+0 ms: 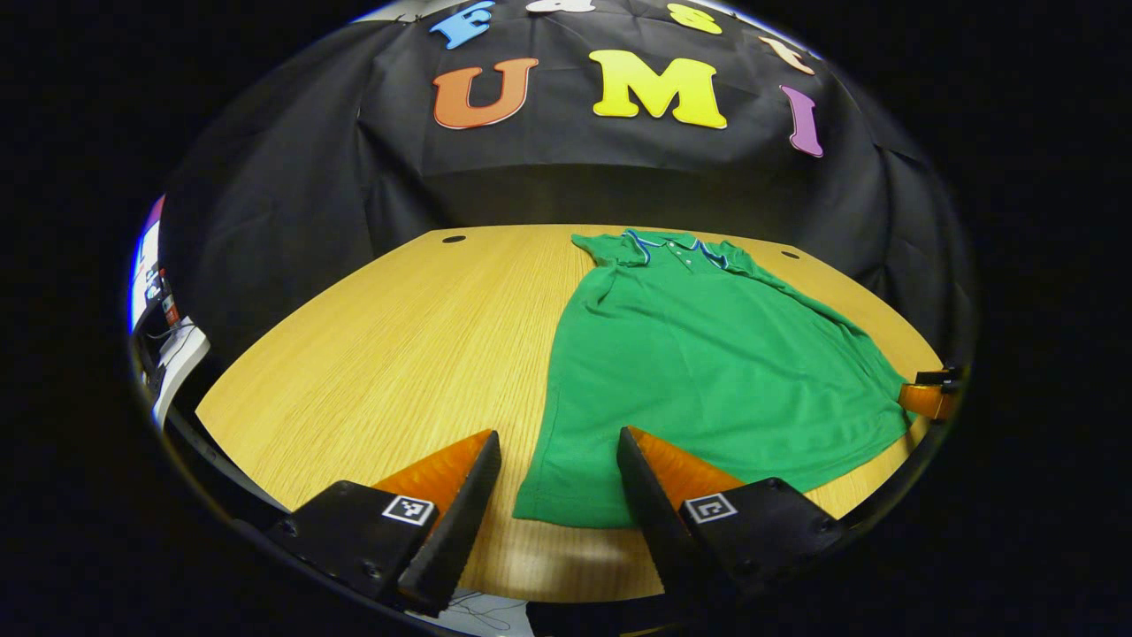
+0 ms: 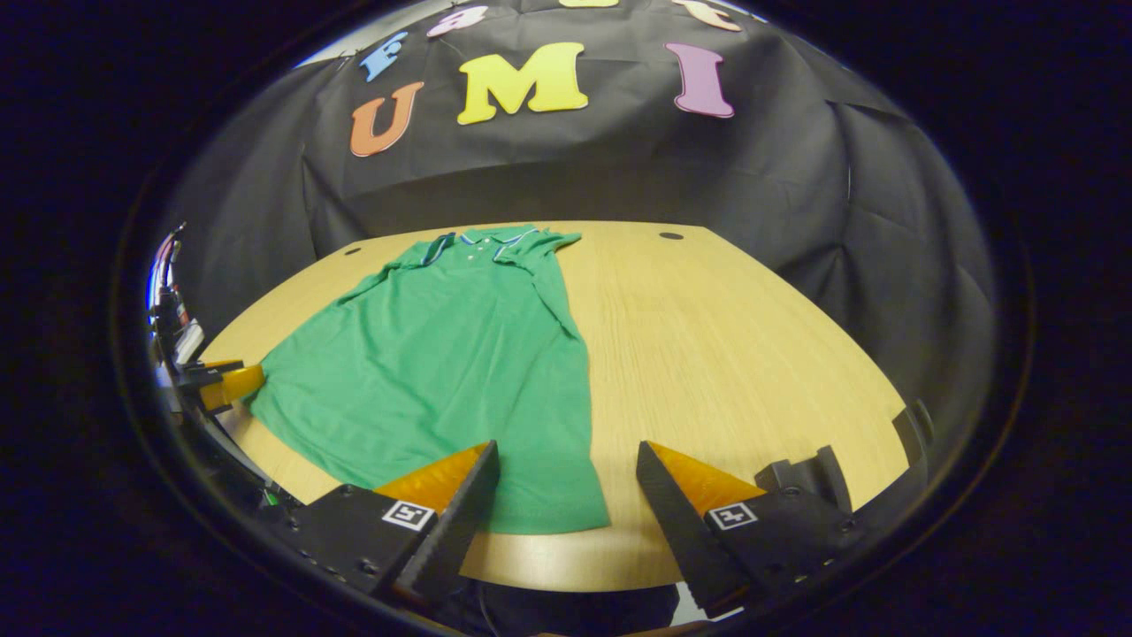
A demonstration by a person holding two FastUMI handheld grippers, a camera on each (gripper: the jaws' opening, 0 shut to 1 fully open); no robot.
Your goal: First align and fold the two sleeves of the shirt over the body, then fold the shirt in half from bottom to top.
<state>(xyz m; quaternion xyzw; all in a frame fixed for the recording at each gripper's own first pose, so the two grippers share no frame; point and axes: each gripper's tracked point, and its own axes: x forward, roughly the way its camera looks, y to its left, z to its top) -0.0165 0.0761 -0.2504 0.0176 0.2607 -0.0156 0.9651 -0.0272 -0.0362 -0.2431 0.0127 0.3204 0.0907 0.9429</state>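
Left gripper view: left tool (image 1: 559,482) agape, nothing between the fingers, poised over the near hem. Shirt (image 1: 707,354) flat on the tabletop (image 1: 398,345), collar (image 1: 676,246) at 12 o'clock, hem toward 6, its near-left corner lying between the fingers. Sleeves apparently already in over the body, judging by the narrow outline. Thin knit by the look of it: light, limp, no stiffness to carry a fold, likely to sag and drag unless lifted at two points. Best hold judged to be the hem corners, pinched through all layers. Right tool (image 1: 929,394) just visible at 3 o'clock beside the shirt's far hem corner; state there impossible to judge.

Right gripper view: right tool (image 2: 568,482) likewise wide apart and empty, with the near-right hem corner of the shirt (image 2: 442,372) lying between its fingers. Collar (image 2: 491,239) again at 12 o'clock. Left tool (image 2: 221,382) at 9 o'clock by the other hem corner. Tabletop (image 2: 734,354) smooth pale woodgrain, probably slippery enough for cloth to slide, bare out to 3 o'clock, with two cable holes near the back edge. Black cloth wall behind; clutter at the far 9 o'clock rim, too small to identify.
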